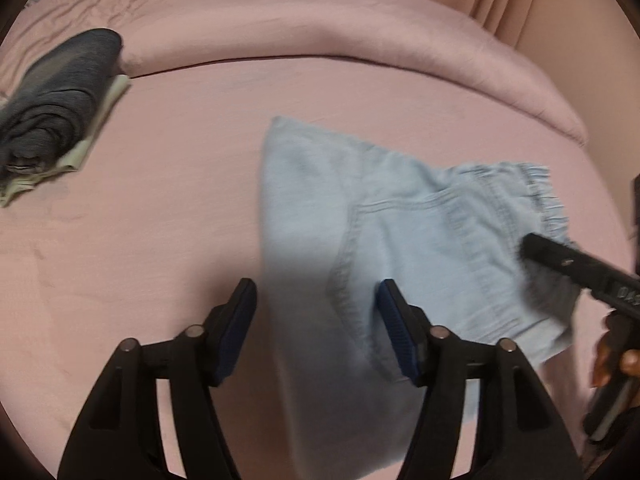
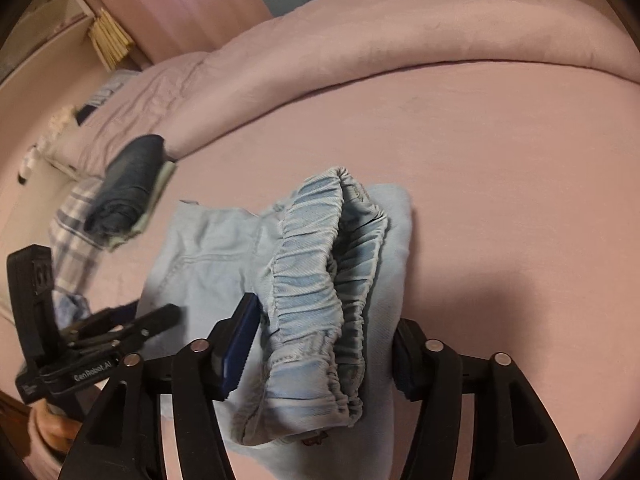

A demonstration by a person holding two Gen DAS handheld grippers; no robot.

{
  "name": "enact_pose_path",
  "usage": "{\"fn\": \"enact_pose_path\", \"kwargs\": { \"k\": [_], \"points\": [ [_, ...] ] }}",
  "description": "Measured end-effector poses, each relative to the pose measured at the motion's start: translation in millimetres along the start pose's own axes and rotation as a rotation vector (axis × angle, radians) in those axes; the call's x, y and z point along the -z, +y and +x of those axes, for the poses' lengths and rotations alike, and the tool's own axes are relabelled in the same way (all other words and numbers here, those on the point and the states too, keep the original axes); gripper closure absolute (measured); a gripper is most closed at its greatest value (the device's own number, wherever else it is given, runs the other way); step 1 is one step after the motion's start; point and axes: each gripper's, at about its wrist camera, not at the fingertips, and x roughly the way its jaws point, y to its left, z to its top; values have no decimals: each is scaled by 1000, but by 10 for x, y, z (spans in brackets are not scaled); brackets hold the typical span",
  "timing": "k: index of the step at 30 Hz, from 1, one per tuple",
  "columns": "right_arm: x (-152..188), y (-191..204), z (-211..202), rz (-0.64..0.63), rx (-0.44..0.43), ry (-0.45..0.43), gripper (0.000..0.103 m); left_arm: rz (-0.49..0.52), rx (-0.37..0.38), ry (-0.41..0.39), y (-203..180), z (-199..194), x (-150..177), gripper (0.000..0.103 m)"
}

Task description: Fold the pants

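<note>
Light blue denim pants point(image 1: 420, 232) lie folded on the pink bed sheet point(image 1: 160, 200). My left gripper point(image 1: 317, 286) is open and straddles the near folded edge. Its left pad is over bare sheet and its right pad over the fabric by the pocket seam. In the right wrist view the elastic waistband point(image 2: 312, 264) bunches up between the open jaws of my right gripper point(image 2: 326, 312), and the pads do not press on it. One of the right gripper's fingers point(image 1: 560, 256) reaches over the waistband end from the right. The left gripper's fingers point(image 2: 160, 316) show at the lower left.
A rolled dark grey garment point(image 1: 60, 96) rests on a pale green cloth at the left. A thick pink duvet point(image 1: 320, 28) is bunched along the far side. A plaid cloth point(image 2: 72, 224) lies near the left edge of the bed. A person's hand point(image 1: 624, 364) holds the right gripper.
</note>
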Motion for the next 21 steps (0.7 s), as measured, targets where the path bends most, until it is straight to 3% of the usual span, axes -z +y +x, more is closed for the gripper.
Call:
{"fn": "enact_pose_path", "kwargs": {
  "k": [7, 12, 21],
  "points": [
    [89, -34, -75, -37, 140, -7, 32, 6, -65, 25, 94, 91, 95, 18],
    [94, -63, 64, -56, 187, 34, 30, 6, -102, 26, 81, 241, 54, 8],
    [135, 40, -149, -72, 186, 8, 27, -2, -123, 3, 2, -67, 158, 9]
  ]
}}
